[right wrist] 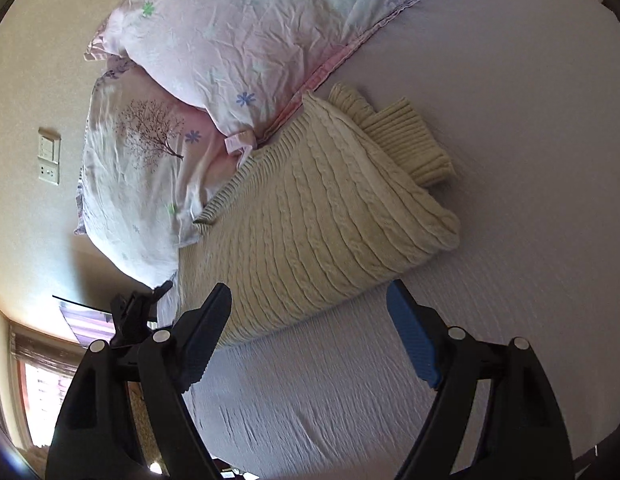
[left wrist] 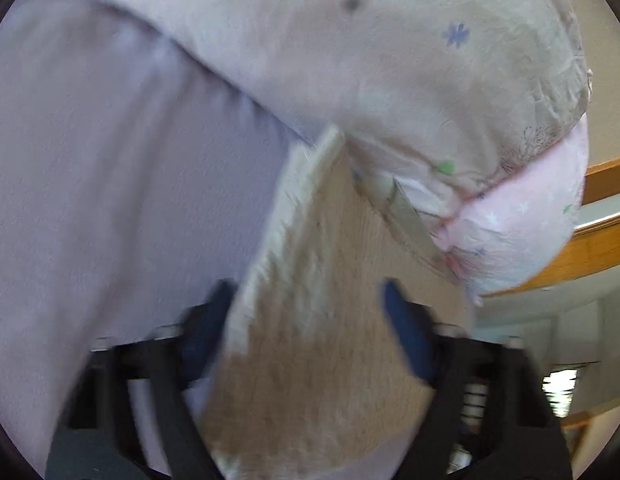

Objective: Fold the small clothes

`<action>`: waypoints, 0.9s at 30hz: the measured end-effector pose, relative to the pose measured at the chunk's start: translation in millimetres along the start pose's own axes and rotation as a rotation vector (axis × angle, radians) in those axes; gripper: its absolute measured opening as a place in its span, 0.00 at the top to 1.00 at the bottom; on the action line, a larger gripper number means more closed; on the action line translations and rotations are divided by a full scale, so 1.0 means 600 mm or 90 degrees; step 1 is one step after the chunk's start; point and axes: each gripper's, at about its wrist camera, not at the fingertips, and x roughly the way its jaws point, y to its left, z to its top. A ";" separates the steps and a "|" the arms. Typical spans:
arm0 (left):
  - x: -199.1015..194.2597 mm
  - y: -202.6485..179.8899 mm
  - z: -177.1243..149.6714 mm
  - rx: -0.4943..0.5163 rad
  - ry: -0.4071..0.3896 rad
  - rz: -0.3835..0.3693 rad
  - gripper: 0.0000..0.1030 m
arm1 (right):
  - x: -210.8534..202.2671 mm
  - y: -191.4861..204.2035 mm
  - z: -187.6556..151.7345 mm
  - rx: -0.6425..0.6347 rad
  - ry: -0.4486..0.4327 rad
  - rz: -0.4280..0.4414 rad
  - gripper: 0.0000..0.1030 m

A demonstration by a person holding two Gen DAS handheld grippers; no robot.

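A cream cable-knit sweater [right wrist: 322, 216] lies folded on the lilac bed sheet [right wrist: 510, 160], its ribbed cuffs pointing toward the pillows. My right gripper [right wrist: 310, 308] is open, its jaws wide apart just at the sweater's near edge, holding nothing. In the blurred left wrist view the sweater [left wrist: 322, 340] fills the space between the spread fingers of my left gripper [left wrist: 310, 304], which is open; the knit lies between the jaws without being pinched.
Two floral pink-and-white pillows [right wrist: 238, 28] lie stacked beside the sweater at the head of the bed; they also show in the left wrist view [left wrist: 390, 60]. A wall with a switch plate [right wrist: 49, 160] is behind. A wooden rail [left wrist: 590, 248] runs at the right.
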 end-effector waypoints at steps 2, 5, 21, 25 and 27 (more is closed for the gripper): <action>0.011 -0.008 -0.006 -0.007 0.007 0.006 0.70 | -0.005 -0.010 -0.002 0.012 0.005 -0.005 0.21; 0.013 -0.022 -0.015 -0.061 0.017 -0.063 0.78 | -0.013 -0.027 -0.004 0.027 0.004 -0.005 0.21; 0.217 -0.485 -0.193 0.054 0.232 -0.410 0.33 | -0.091 -0.107 0.013 0.053 -0.061 -0.036 0.21; 0.163 -0.409 -0.165 0.138 0.096 -0.227 0.18 | -0.115 -0.106 0.068 0.052 -0.099 0.001 0.21; 0.159 -0.372 -0.156 0.128 0.086 -0.140 0.18 | -0.098 -0.080 0.110 0.021 -0.089 0.015 0.23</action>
